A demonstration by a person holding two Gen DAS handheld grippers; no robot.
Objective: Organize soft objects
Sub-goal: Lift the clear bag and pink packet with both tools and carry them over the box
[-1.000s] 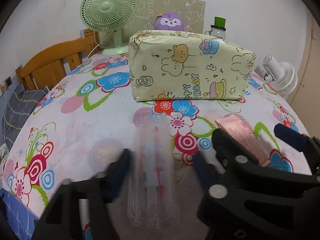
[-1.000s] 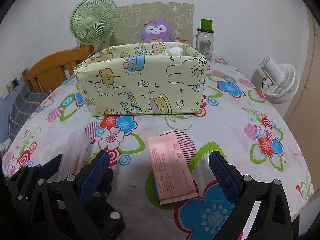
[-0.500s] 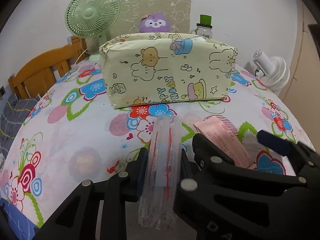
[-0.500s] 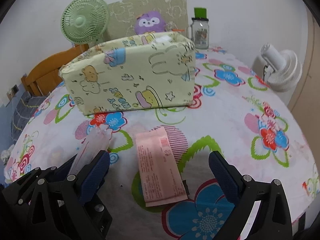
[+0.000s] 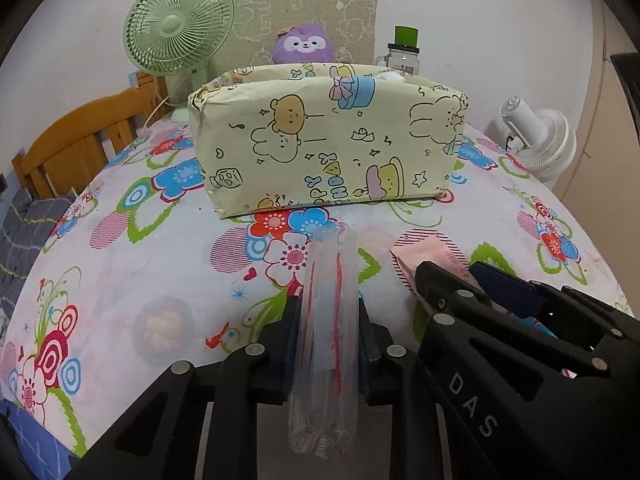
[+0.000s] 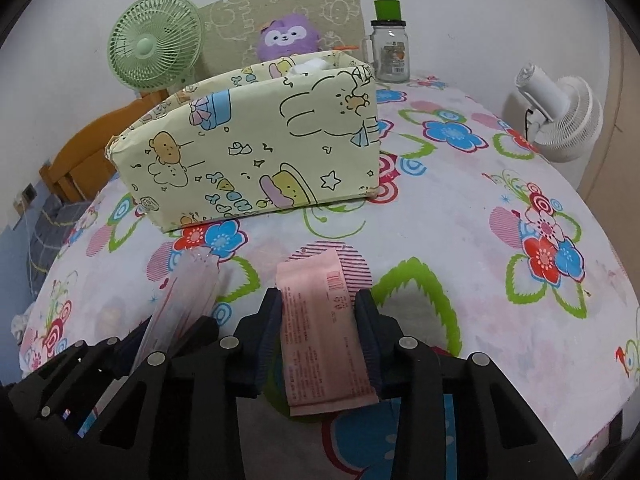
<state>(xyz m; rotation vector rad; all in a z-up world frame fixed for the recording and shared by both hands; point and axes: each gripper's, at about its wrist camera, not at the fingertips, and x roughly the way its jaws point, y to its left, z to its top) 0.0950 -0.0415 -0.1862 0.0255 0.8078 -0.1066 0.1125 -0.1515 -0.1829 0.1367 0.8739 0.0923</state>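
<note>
Lying on floral tablecloth, nr cartoon-print box w/ green fan & white wall behind: L gripper clamping clear packet; R gripper, jaws just closing, pinching pink packet.

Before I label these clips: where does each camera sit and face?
Left wrist: on the left tongs, angled down along them toward the clear packet they pinch; right tongs alongside.
Right wrist: on the right tongs, facing the clamped pink packet; left tongs alongside.
Shared: yellow cartoon box, green fan.
</note>
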